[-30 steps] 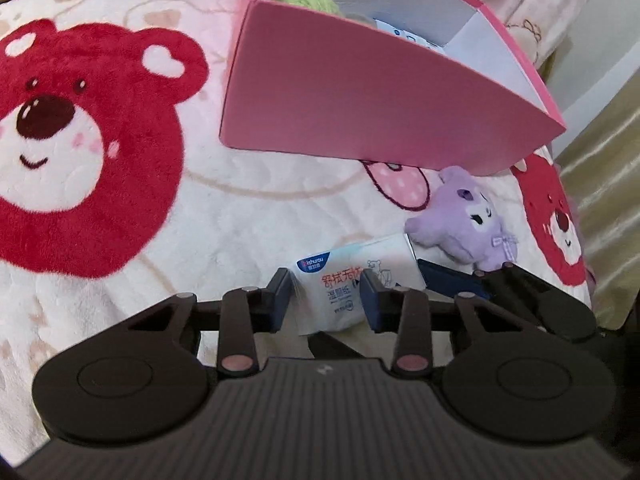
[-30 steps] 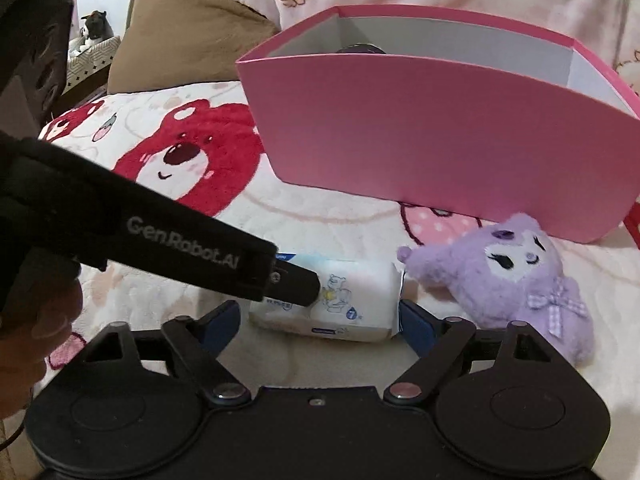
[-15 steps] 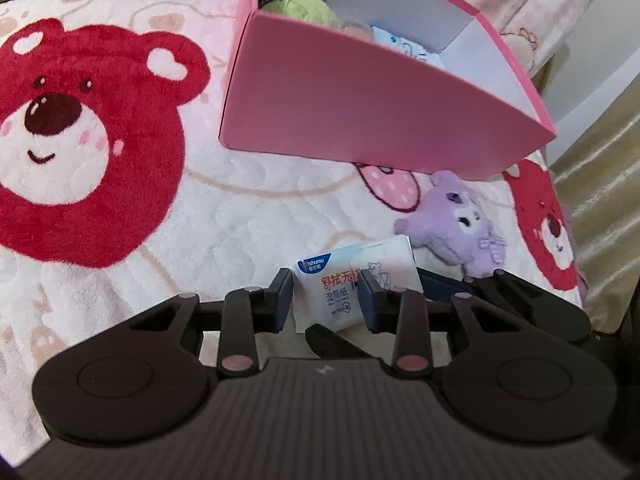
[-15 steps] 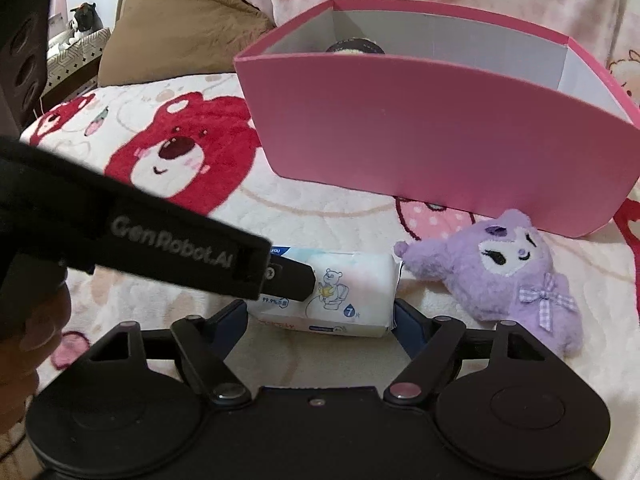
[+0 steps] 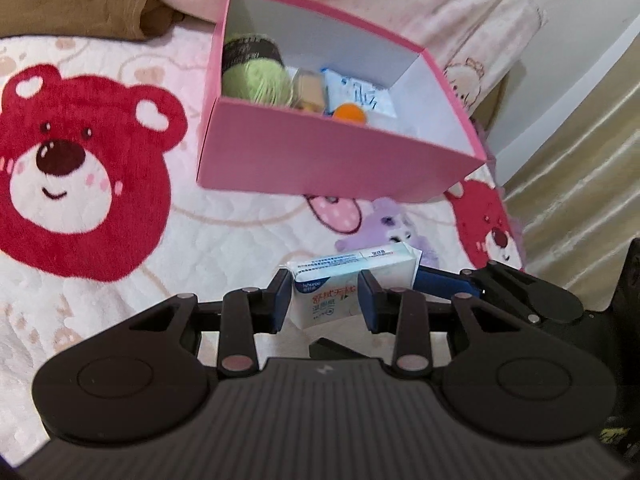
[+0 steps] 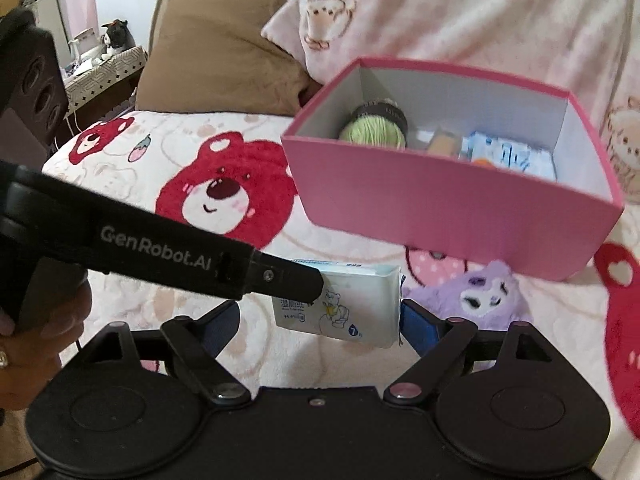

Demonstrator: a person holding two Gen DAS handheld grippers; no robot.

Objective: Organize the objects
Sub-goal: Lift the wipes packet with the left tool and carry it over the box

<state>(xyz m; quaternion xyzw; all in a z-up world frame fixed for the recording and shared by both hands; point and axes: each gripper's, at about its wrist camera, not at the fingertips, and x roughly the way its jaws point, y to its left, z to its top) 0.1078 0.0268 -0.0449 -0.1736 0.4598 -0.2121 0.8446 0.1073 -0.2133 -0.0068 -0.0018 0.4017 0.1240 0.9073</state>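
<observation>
The left hand-held gripper (image 5: 325,305) is gripping a wet-wipes pack (image 5: 348,280) by one end, lifted above the bed; the pink box (image 5: 328,160) is lying ahead. The right hand-held gripper (image 6: 320,322) is hanging wide under the pack's long side.

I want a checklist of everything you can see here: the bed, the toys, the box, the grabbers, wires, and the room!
Surface: a blanket with red bear faces, spread on a bed.
Job's things: a pink box, open, holding green yarn, a small tan block, a blue-white packet and something orange. A tissue pack is lifted off the blanket. A purple plush toy lies in front of the box.
Clutter: nothing seen.
Grippers: left gripper is shut on the tissue pack. Right gripper is open around the same pack, one finger close to its end; contact unclear.
Cables: nothing clearly seen.
Surroundings: a brown pillow, a pink bear quilt, a curtain.
</observation>
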